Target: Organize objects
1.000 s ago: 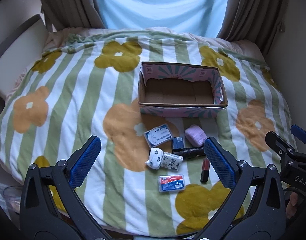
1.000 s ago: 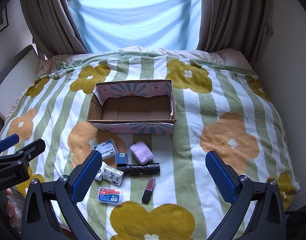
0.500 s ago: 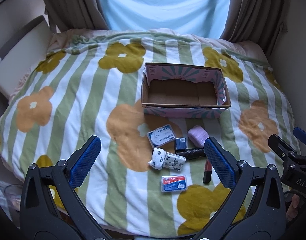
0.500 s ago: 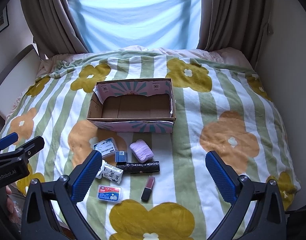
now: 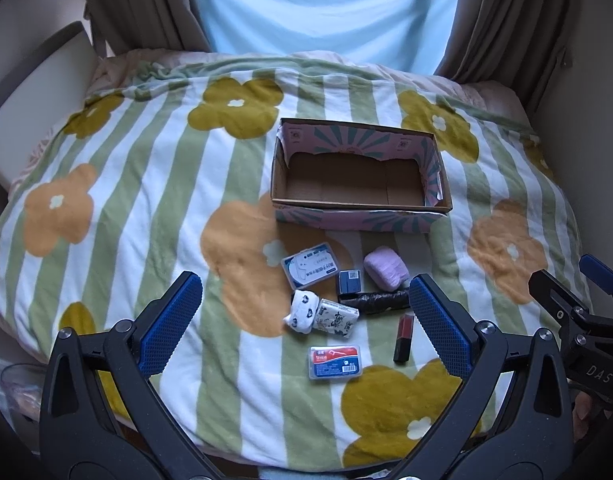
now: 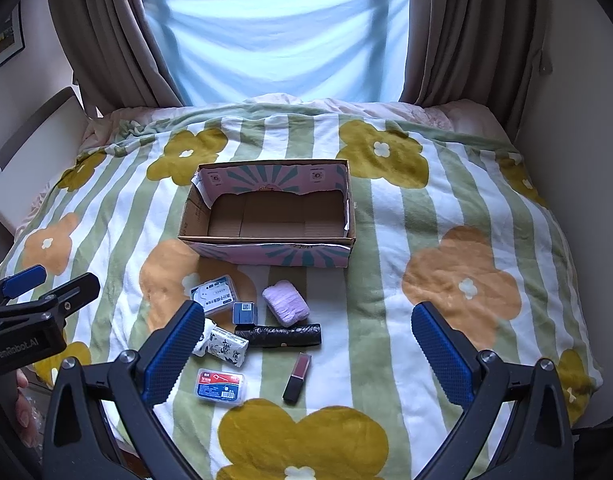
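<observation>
An open cardboard box [image 5: 358,218] [image 6: 266,255] with a pink patterned outside sits empty in the middle of the bed. In front of it lie a clear case [image 5: 310,265] [image 6: 214,294], a purple pouch [image 5: 386,268] [image 6: 285,303], a small blue box [image 5: 349,281], a black roll [image 5: 374,302] [image 6: 280,335], a patterned tissue pack [image 5: 335,318] [image 6: 228,346], a lipstick [image 5: 404,338] [image 6: 298,376] and a blue-red plastic box [image 5: 335,362] [image 6: 220,387]. My left gripper [image 5: 304,292] and right gripper [image 6: 306,312] hover open above them, holding nothing.
The bed carries a green-striped blanket with yellow and orange flowers [image 6: 462,280]. Curtains [image 6: 458,40] and a covered window stand behind it, a wall to the right and a headboard [image 5: 38,92] to the left. The other gripper shows at each view's edge.
The left wrist view has drifted slightly; the objects lie where they were. Both grippers stay open and empty.
</observation>
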Available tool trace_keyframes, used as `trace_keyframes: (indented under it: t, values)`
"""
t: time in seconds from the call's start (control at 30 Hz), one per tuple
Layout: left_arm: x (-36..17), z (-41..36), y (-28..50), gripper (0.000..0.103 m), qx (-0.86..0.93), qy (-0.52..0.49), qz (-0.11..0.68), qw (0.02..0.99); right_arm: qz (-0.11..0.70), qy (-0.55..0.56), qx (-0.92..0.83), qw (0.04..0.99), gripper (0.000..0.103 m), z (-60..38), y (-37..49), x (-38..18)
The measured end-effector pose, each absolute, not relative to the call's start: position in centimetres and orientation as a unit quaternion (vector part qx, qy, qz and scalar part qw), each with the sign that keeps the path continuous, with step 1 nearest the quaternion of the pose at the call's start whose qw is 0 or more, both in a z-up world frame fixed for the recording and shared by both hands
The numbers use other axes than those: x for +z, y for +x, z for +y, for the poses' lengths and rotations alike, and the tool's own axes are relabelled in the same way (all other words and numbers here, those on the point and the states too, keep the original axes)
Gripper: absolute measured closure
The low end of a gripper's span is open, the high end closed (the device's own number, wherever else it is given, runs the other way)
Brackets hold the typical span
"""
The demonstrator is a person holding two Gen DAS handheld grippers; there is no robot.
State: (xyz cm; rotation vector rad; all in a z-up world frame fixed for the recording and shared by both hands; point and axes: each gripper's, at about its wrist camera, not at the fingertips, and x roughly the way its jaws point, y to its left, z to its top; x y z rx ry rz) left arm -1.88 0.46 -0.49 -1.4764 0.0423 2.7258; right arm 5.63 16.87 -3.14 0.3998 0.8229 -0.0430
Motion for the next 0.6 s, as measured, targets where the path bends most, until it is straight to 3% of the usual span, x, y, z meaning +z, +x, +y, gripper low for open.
trace_keyframes:
  t: [0.6]
  values:
    - [-0.46,0.91,-1.57,0.001,0.879,-0.476,0.017,0.027,0.394,0.194,-0.029,0.898,0.0,16.9,5.01,-3.34]
